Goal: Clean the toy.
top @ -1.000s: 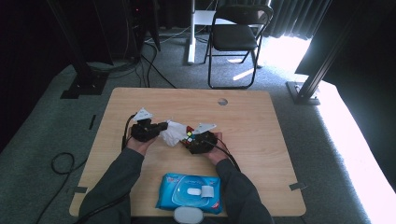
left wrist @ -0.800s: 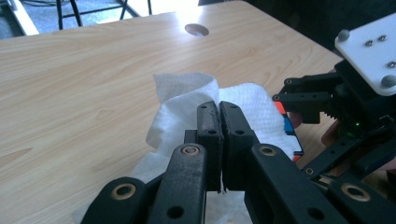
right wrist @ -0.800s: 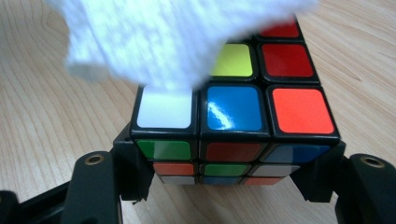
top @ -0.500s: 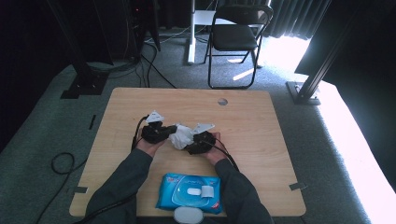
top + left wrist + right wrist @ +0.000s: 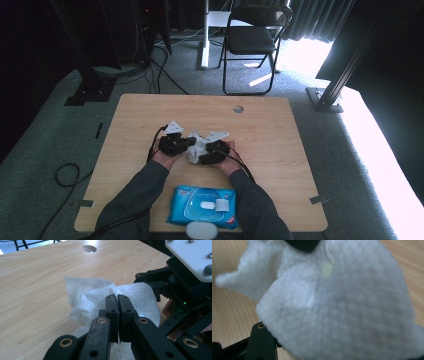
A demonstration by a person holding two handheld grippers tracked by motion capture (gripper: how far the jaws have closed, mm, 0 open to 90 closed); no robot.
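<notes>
Wipe (image 5: 196, 149), white and crumpled, bunched up between the two tongs over the middle of the wooden table (image 5: 280, 130), just above the tabletop or resting on it, hard to say which

Left gripper (image 5: 184, 144) at the wipe's left side in the high view, cradled in the person's left hand, grey three-cornered plate on top. Seen along its own jaws in the left gripper view: pads pressed flat together, a thin sliver of white caught in the seam, the embossed sheet puffing out behind and to either side of the tips. So clamped tight on a fold of the wipe

Right gripper (image 5: 207, 152) at the wipe's right side, touching it, held in the right hand, cable trailing back along the sleeve. In the right gripper view, draped close over the lens and out of focus, with a small yellowish spot near the top; jaws hidden behind the sheet, so cannot tell whether gripping or loose

Blue pack of wipes (image 5: 202, 206) lying flat at the near edge between the forearms, well apart from the tongs. Round hole (image 5: 238, 108) near the far edge. Black folding chair (image 5: 252, 40) on the floor beyond the table
</notes>
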